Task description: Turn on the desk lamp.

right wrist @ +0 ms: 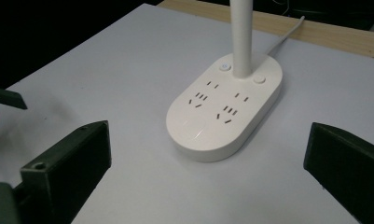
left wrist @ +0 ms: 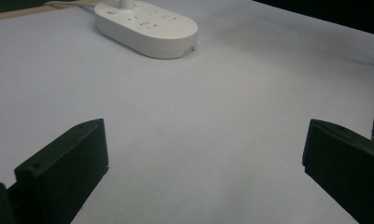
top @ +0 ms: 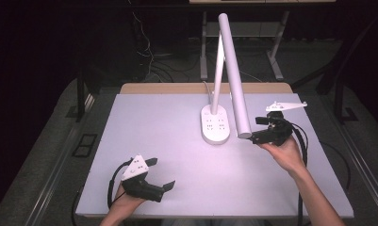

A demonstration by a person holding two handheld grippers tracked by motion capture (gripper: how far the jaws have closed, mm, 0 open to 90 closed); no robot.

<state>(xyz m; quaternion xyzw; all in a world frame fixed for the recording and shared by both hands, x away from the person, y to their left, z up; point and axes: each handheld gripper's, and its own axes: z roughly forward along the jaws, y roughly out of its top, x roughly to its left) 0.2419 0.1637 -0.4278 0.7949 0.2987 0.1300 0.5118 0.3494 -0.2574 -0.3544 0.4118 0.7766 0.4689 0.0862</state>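
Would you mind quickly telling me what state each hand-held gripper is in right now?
Left hand-held gripper: open, holding nothing, over the table.
Right hand-held gripper: open, holding nothing, beside the lamp base.

A white desk lamp (top: pixel 226 75) stood on the pale table (top: pixel 168 141), its oval base (right wrist: pixel 224 109) carrying sockets and two buttons. Its white cord (right wrist: pixel 285 32) ran back over the table's wooden edge (right wrist: pixel 315 30).

A white-topped table (top: pixel 177 141) is seen, on which a white lamp's socket base (top: pixel 215 124) is set.
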